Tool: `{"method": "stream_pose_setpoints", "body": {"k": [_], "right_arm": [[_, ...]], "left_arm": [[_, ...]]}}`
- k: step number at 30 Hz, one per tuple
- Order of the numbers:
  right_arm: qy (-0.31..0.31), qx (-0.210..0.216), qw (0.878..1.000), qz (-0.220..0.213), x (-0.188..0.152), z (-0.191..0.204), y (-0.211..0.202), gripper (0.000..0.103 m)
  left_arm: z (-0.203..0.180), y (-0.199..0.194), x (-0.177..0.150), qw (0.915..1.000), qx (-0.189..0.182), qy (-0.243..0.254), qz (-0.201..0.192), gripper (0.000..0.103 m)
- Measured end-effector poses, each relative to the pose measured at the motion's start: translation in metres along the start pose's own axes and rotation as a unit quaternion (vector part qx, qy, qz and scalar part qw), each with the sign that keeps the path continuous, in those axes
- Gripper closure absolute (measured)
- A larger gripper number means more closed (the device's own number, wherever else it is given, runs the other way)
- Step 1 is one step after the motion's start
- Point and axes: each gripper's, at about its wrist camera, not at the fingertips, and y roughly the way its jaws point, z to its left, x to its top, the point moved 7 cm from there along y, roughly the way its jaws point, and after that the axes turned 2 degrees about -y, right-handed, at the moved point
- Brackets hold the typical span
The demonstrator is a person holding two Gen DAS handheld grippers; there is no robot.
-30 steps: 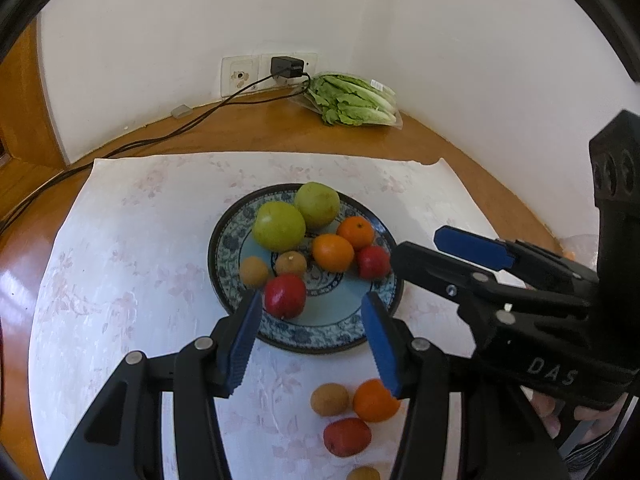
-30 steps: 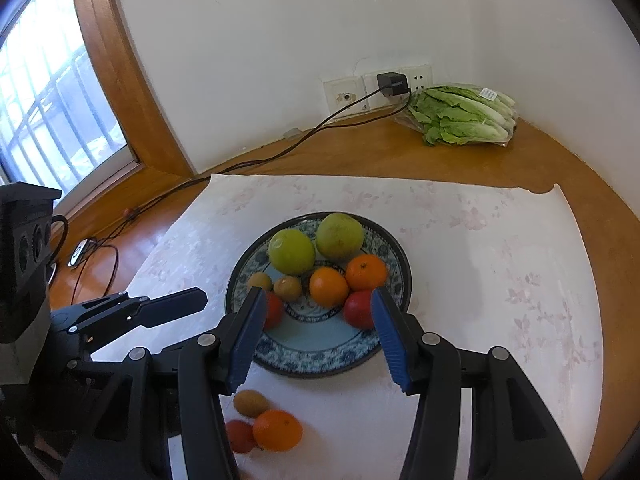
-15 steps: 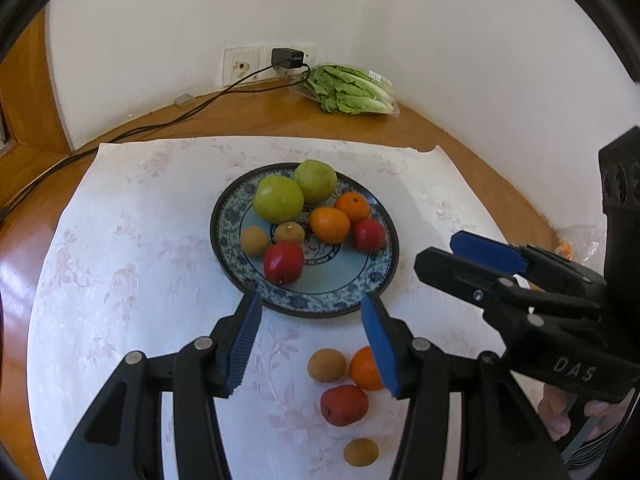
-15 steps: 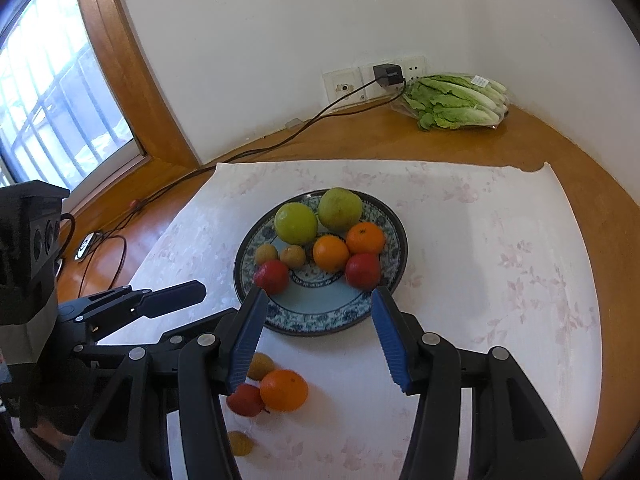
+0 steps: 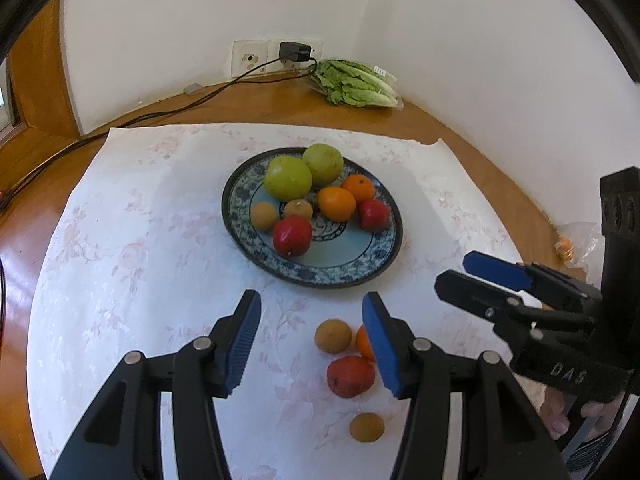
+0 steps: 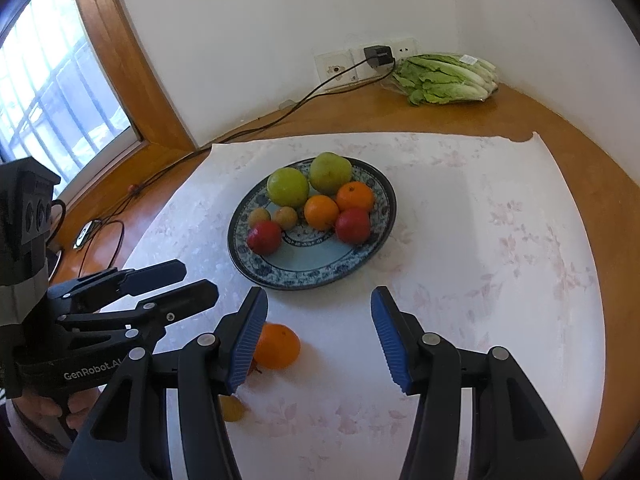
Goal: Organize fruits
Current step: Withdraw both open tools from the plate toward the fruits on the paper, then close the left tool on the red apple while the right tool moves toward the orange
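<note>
We find the left black two-finger gripper with blue ribbed pads (image 5: 311, 336) parted and empty above the white floral cloth (image 5: 120, 264); the right black gripper with blue pads (image 6: 319, 332) is likewise parted with nothing between its pads. Since a second ago both have drawn back toward the near edge: the blue patterned ceramic plate (image 5: 352, 270) now lies farther off, and a fourth loose fruit, a small yellow-brown one (image 5: 367, 427), has come into view. The plate holds two green, two orange, two red and two small brown fruits. Loose on the cloth, near of the plate, lie a brown round fruit (image 5: 333, 335), an orange (image 6: 277, 346) and a red fruit (image 5: 351, 376). The cloth covers a round wooden table (image 6: 592, 152); bagged green lettuce (image 6: 444, 78) lies at the far wall beside white sockets. Both grippers point steeply downward.
</note>
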Motion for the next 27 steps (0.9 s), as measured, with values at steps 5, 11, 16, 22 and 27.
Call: {"method": "stream_pose_setpoints", "body": {"k": [5, 11, 16, 22, 27], "right_arm": [[0.006, 0.001, 1.0, 0.006, -0.01, -0.003, 0.003, 0.048], [0.011, 0.01, 1.0, 0.017, -0.021, -0.002, 0.007, 0.048], [0.004, 0.005, 1.0, 0.013, -0.024, -0.002, 0.005, 0.048], [0.009, 0.004, 1.0, 0.016, -0.031, -0.005, 0.004, 0.048], [0.019, 0.004, 1.0, 0.021, -0.037, -0.009, 0.005, 0.048]], "left_arm": [[0.003, 0.003, -0.012, 0.9999, 0.006, -0.002, 0.011, 0.047], [0.0, 0.006, -0.027, 0.9997, 0.003, -0.004, 0.025, 0.047], [-0.006, 0.008, -0.037, 0.9993, -0.008, -0.003, 0.037, 0.047], [-0.013, 0.014, -0.048, 0.9989, -0.011, 0.008, 0.046, 0.047], [-0.021, 0.02, -0.054, 0.9984, -0.011, 0.02, 0.052, 0.047]]}}
